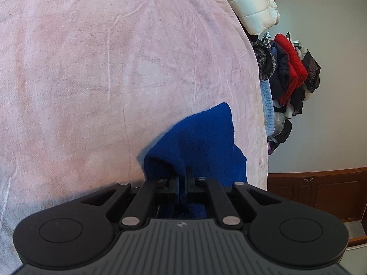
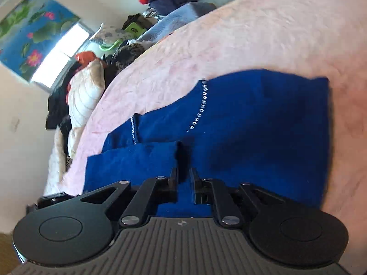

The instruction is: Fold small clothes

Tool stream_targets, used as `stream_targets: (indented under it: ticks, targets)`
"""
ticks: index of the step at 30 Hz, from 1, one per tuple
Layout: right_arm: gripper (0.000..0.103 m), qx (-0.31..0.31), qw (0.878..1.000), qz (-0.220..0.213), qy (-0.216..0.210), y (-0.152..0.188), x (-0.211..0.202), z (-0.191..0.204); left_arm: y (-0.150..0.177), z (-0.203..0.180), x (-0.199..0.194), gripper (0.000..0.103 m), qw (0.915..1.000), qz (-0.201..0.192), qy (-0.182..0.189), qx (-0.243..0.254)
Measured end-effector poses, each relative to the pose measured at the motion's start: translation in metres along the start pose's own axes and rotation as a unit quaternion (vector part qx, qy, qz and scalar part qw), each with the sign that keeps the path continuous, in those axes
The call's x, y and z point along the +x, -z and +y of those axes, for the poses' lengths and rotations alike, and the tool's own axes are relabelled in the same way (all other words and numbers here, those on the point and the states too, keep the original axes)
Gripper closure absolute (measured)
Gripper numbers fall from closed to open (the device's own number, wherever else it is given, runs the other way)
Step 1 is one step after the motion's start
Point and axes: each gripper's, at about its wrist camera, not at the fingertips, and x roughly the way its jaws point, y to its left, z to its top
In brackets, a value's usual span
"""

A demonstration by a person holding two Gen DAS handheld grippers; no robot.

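So we've got a blue top [image 2: 240, 123] spread on the pink blanket [image 1: 91, 68] that covers the bed. In the right wrist view most of it lies flat, with a line of little silver studs [image 2: 201, 105] running down it, and a folded flap [image 2: 137, 158] sitting on the left part near the blanket's edge.

Our left gripper [image 1: 183, 178] is clamped tight on a bunch of the blue fabric, which peaks up like a little tent right in front of the jaws.

Our right gripper [image 2: 184, 176] has its jaws nearly together with a fold of the top between them, and it looks pinched there.

Beside the bed there's a heap of clothes [image 1: 289, 73], with a white puffer jacket [image 1: 250, 2] at the edge
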Motion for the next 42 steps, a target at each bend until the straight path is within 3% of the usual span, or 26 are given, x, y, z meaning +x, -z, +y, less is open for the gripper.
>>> stream_targets:
  ticks: [5, 10, 14, 15, 17, 20, 26, 36, 42]
  targets:
    - [0.077, 0.015, 0.999, 0.021, -0.019, 0.002, 0.009, 0.003, -0.001, -0.005, 0.003, 0.099, 1.0000, 0.000, -0.006, -0.002]
    - [0.054, 0.001, 0.999, 0.042, -0.006, -0.005, 0.038, 0.013, 0.002, -0.007, 0.003, 0.100, 0.9999, -0.004, -0.010, 0.005]
    - [0.046, -0.020, 0.998, 0.057, -0.004, -0.004, 0.060, 0.025, -0.001, -0.004, 0.002, 0.099, 0.9999, -0.003, -0.009, -0.010]
    - [0.055, -0.023, 0.998, 0.055, -0.007, -0.004, 0.062, 0.028, -0.002, -0.003, 0.001, 0.099, 0.9998, -0.006, -0.008, -0.016]
    - [0.092, -0.034, 0.997, 0.061, 0.007, -0.006, 0.066, 0.032, -0.003, -0.002, -0.002, 0.099, 0.9995, -0.018, -0.006, -0.023]
    - [0.092, -0.040, 0.998, 0.048, 0.000, -0.006, 0.060, 0.030, -0.002, 0.002, -0.005, 0.099, 0.9987, -0.034, -0.002, -0.038]
    - [0.093, -0.042, 0.999, 0.009, -0.018, -0.014, 0.024, 0.027, 0.004, -0.004, -0.002, 0.099, 0.9995, -0.020, 0.005, -0.025]
    - [0.093, -0.047, 0.998, -0.024, 0.041, -0.031, -0.035, -0.011, 0.047, -0.032, 0.013, 0.099, 0.9993, 0.030, 0.019, 0.013]
    - [0.093, -0.050, 0.997, -0.028, 0.054, -0.030, -0.057, -0.024, 0.081, -0.044, 0.024, 0.099, 0.9976, 0.039, -0.004, 0.057]
